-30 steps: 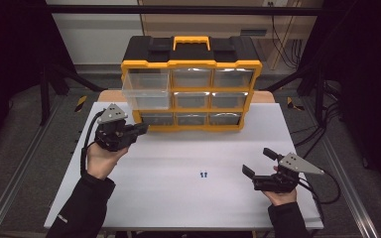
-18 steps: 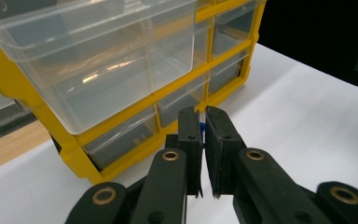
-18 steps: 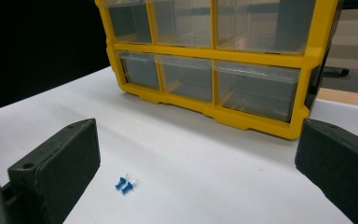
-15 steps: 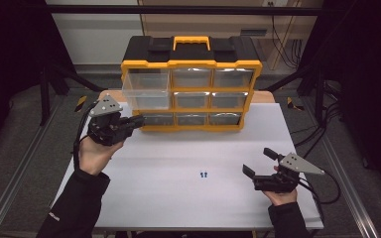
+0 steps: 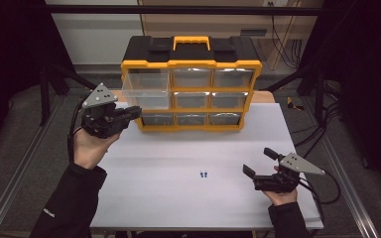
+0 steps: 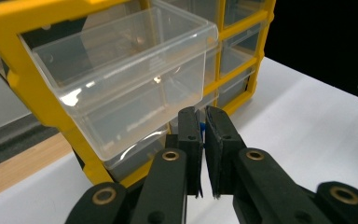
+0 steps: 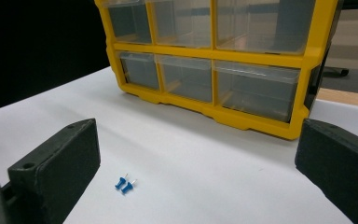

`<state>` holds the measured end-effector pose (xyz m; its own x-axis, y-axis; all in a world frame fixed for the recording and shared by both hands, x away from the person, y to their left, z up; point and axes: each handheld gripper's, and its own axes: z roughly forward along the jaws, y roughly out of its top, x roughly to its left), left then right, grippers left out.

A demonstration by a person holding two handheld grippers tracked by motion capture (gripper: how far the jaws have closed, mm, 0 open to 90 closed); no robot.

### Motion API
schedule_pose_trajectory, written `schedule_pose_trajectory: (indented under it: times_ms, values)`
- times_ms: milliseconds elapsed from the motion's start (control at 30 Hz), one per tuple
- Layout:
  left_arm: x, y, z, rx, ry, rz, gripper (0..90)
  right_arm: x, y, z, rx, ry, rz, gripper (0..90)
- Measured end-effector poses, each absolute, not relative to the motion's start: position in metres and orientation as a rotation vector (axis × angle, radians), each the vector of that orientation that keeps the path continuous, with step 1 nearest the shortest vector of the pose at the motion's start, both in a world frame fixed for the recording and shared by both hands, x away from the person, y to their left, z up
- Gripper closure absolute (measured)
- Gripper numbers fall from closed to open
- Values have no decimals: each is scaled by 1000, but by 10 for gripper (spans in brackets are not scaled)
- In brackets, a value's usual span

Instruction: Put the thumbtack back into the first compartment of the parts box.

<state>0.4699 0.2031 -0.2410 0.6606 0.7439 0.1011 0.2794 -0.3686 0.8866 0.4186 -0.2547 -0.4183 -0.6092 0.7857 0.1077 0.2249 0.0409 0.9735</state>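
A yellow-and-black drawer organiser (image 5: 191, 82) is set at the far edge of the white table (image 5: 178, 198). Nine clear drawers are counted in three rows. The top-left drawer (image 5: 146, 89) is pulled out past the organiser's front; nothing is seen inside it. The other drawers are seated flush, and their contents cannot be made out.

The left gripper (image 5: 129, 113) is held just in front of the organiser's lower-left corner, below the pulled-out drawer. In the left gripper view, its jaws are nearly closed, and a small blue object (image 6: 201, 127) – apparently a pushpin – is pinched between the tips of the left gripper (image 6: 201, 122). That blue object is too small to be made out in the high view.

Two blue pushpins (image 5: 203, 174) lie side by side on the table, well in front of the organiser's middle column. In the right gripper view the pushpins (image 7: 124, 184) are seen with their pins pointing toward the organiser (image 7: 214, 60).

The right gripper (image 5: 261, 162) is held in front of the organiser's right end, near the table's near-right corner, jaws wide apart – nothing between them.

Bare table surface lies between the organiser's front and the two pushpins, and on either side of them. The organiser's front stands back from the table's side edges.
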Motion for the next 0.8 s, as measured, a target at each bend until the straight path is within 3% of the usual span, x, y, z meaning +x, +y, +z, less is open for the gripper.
schedule_pose_trajectory:
  times_ms: [800]
  values:
    - [480, 194, -205, 1943, 801, 690, 845, 419, -254, -418, 1024, 1859, 1595, 5]
